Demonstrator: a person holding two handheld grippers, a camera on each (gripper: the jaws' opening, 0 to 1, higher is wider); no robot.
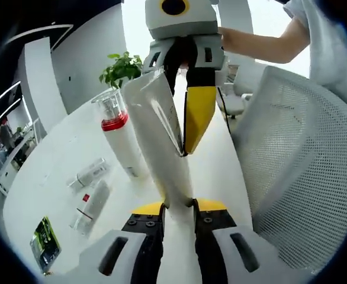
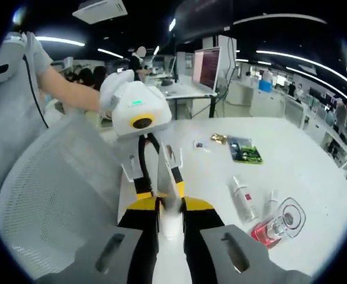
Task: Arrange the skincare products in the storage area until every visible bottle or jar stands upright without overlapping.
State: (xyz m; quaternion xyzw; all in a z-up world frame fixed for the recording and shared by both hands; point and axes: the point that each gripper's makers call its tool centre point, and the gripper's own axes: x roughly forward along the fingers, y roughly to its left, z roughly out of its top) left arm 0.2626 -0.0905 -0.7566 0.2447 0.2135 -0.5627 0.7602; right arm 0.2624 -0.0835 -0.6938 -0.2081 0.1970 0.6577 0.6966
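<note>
A flat white squeeze tube [image 1: 158, 136] is held in the air above the white table [image 1: 55, 160], between both grippers. My left gripper [image 1: 179, 207] is shut on its narrow end. My right gripper [image 1: 182, 133] comes in from the top of the left gripper view, one yellow jaw lying against the tube's wide crimped end. In the right gripper view my right gripper [image 2: 170, 208] is shut on the tube [image 2: 165, 171], with the left gripper [image 2: 160, 190] facing it. A tall white bottle [image 1: 119, 136] with a red band and a clear cap stands upright. Two small bottles [image 1: 89, 174] [image 1: 92, 204] lie flat.
A white mesh chair [image 1: 298, 165] stands close to the table edge, a person's arm [image 1: 256, 44] above it. A green packet [image 1: 45, 244] lies near the table's rim and a potted plant [image 1: 123, 68] stands at the far end. A gold wrapper [image 2: 219, 139] lies by the packet [image 2: 244, 151].
</note>
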